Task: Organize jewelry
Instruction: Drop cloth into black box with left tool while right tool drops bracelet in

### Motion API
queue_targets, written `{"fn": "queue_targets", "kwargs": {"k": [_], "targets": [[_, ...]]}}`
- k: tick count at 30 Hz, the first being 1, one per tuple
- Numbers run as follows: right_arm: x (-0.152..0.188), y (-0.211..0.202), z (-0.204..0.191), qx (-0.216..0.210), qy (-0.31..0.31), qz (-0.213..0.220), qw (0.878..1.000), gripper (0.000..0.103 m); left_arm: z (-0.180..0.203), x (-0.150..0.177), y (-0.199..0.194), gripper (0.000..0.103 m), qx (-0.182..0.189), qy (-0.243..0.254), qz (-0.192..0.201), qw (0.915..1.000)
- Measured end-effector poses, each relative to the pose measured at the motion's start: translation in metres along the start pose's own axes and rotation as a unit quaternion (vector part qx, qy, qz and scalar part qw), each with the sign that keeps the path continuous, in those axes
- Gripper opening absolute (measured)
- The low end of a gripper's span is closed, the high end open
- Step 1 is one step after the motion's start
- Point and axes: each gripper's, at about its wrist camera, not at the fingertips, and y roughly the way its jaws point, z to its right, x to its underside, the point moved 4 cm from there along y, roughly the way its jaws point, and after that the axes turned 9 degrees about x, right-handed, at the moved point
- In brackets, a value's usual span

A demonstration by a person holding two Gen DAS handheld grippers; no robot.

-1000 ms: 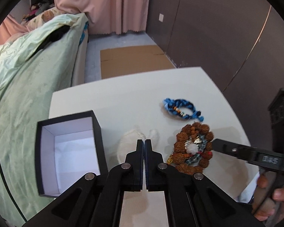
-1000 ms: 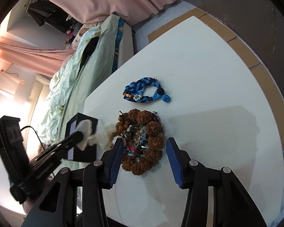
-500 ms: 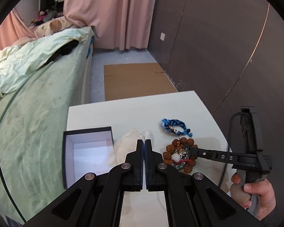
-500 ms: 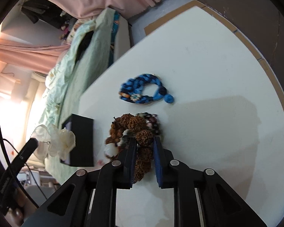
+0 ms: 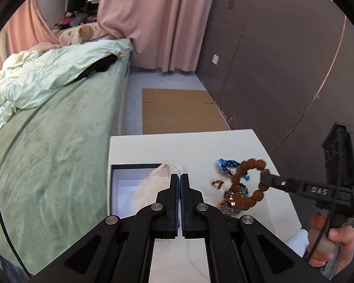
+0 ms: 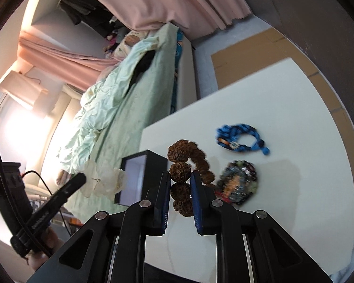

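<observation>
Now we have the right gripper (image 6: pixel 180 184) clamped on a brown seed-bead bracelet (image 6: pixel 186 158), lifted clear of the white bench (image 6: pixel 283 108), with a heap of mixed bead jewelry (image 6: pixel 238 185) lying just below and right of it. Our left gripper (image 5: pixel 179 181) is pinched fully closed on a sheer white pouch (image 5: pixel 153 184), hanging over the open black box (image 5: pixel 120 184) at the bench's left edge. Farther right, a blue braided bracelet (image 6: pixel 242 138) lies flat, apart from the rest.
</observation>
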Motion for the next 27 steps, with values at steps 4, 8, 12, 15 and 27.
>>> {"fn": "queue_targets", "kwargs": {"k": [4,8,12,15,27], "targets": [[-0.002,-0.004,-0.017,-0.006,-0.011,0.006,1.0,0.019,-0.013,0.001,0.001,0.001,0.001,-0.015,0.002,0.9999],[-0.002,-0.005,-0.035,-0.011,-0.022,0.008,1.0,0.019,-0.027,0.001,0.006,0.001,0.011,-0.037,0.002,0.9993],[-0.003,-0.002,-0.049,-0.012,-0.027,0.006,1.0,0.019,-0.043,0.003,0.014,0.006,0.032,-0.079,-0.013,0.9963],[-0.003,0.001,-0.06,-0.018,-0.033,0.003,0.999,0.018,-0.052,0.004,0.01,0.04,0.028,-0.091,-0.009,0.9954],[0.004,0.031,-0.108,-0.032,-0.062,-0.022,0.997,0.019,-0.092,0.013,-0.034,0.081,0.004,-0.121,0.041,0.9918]]}}
